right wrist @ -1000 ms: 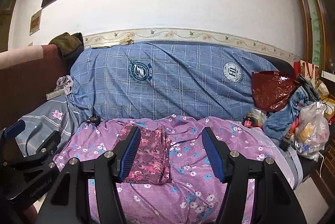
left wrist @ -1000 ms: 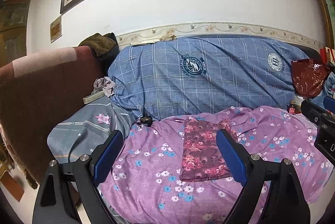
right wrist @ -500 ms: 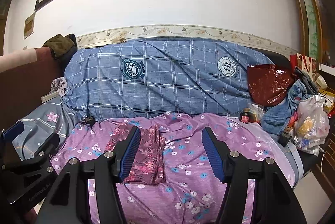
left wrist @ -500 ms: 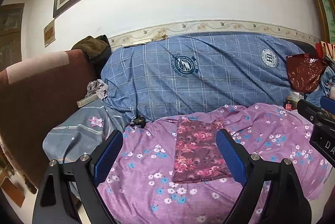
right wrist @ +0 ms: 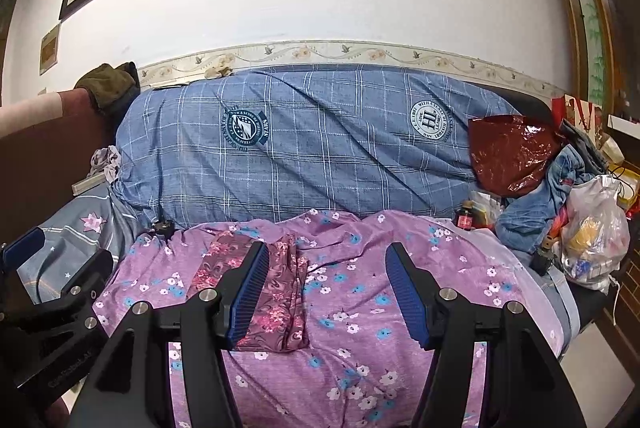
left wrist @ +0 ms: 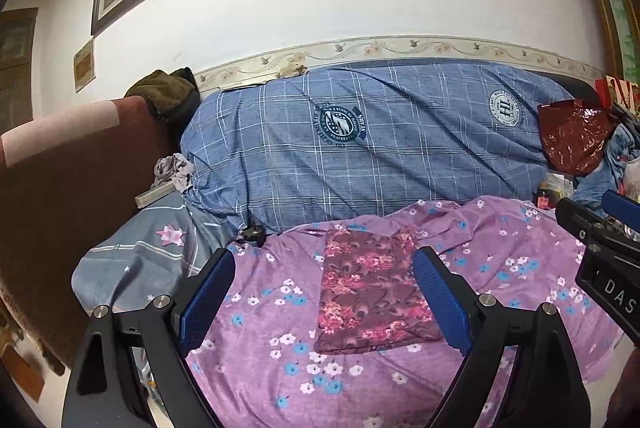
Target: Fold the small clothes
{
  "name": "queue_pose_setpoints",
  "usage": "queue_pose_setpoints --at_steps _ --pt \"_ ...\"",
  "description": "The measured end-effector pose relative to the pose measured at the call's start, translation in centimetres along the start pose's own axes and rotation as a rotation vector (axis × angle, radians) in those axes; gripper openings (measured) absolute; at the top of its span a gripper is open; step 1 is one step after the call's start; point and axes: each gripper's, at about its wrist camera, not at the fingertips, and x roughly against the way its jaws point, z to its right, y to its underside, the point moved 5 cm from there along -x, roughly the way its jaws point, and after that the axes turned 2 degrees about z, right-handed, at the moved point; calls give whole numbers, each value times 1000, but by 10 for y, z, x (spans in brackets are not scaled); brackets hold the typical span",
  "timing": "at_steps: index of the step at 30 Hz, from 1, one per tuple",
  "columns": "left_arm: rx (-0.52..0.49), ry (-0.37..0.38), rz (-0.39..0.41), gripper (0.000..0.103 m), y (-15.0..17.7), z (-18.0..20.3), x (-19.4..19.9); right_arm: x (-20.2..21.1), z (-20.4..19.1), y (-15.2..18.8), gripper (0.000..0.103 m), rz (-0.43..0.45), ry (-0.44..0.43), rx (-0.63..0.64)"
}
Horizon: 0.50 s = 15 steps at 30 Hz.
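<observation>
Maroon floral cloth, the folded garment (left wrist: 370, 292), lies flat on the purple flowered sheet (left wrist: 256, 368) in the lower centre of the left wrist frame. The left gripper (left wrist: 324, 292) hangs above it with its 2 blue-padded fingers (left wrist: 206, 302) spread wide and nothing between the pads. The garment sits in the right half of that gap, and its right edge disappears behind the right-hand finger. I cannot tell if that finger touches the cloth.

From the right wrist camera, the same garment (right wrist: 280, 292) lies at lower left of centre. The right gripper (right wrist: 326, 296) is also held wide apart and grips nothing. Its left-hand finger (right wrist: 248, 294) covers the middle of the garment, whose far edge and right side show around it. The gap itself frames only bare sheet (right wrist: 348, 292).

Behind the sheet, across the middle of both frames, stands a blue checked quilt (right wrist: 320, 144) against a white wall. A red plastic bag (right wrist: 508, 156) sits at the right.
</observation>
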Motion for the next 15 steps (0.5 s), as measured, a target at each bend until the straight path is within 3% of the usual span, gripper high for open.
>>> queue_pose_setpoints --at_steps 12,15 --pt "60 56 27 91 -7 -10 -9 -13 -11 4 63 -17 17 32" --pt "79 24 43 92 -7 -24 -19 -26 -7 8 63 -38 32 26"
